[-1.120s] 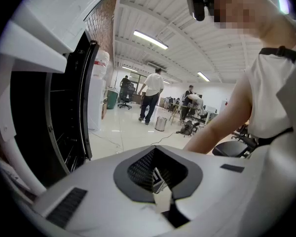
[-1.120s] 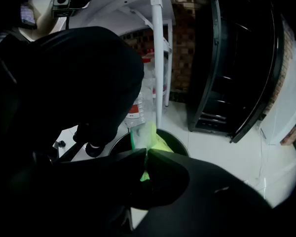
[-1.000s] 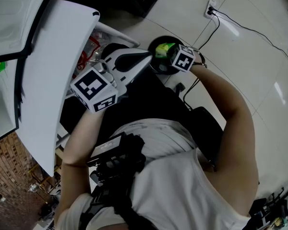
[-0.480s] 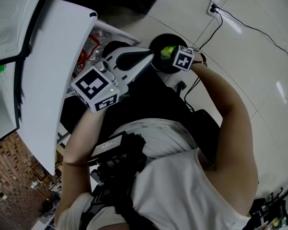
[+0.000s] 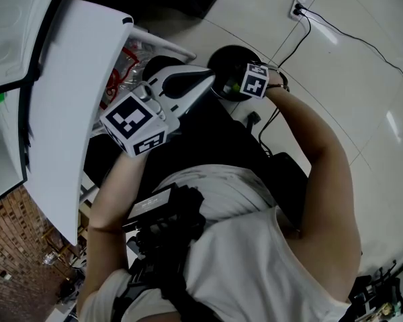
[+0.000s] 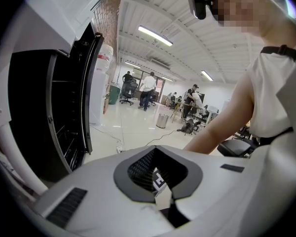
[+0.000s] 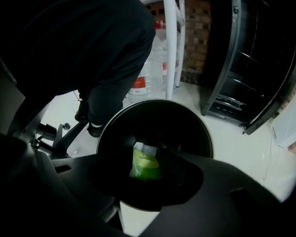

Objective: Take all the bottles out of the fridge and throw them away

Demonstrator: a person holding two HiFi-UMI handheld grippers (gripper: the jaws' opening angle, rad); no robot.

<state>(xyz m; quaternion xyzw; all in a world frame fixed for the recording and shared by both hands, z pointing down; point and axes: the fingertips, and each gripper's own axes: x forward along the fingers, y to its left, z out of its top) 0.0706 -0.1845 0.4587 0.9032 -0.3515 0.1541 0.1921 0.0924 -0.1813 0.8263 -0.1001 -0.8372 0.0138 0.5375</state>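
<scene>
My right gripper (image 7: 134, 155) hangs over a round black bin (image 7: 197, 127), pointing steeply down into it. Its jaws have just been opening and now stand apart. A green-labelled bottle (image 7: 147, 168) shows between them, down inside the bin, with neither jaw pressing on it. In the head view the right marker cube (image 5: 255, 80) covers part of the bin (image 5: 223, 54) and the bottle is hidden. My white left gripper (image 5: 210, 79) is held still beside the bin, its jaws (image 6: 157, 151) closed with nothing in them.
The white fridge door (image 5: 74, 99) stands open at the left, with red-labelled items on its shelf (image 5: 124, 72). The dark fridge body (image 7: 246, 83) is right of the bin. Water jugs (image 7: 140, 80) stand behind it. A cable (image 5: 336, 35) runs across the tiled floor.
The green bottle showed next to the right marker cube in the head view; the cube has sunk over the bin and the green is out of sight. The left gripper has stayed put.
</scene>
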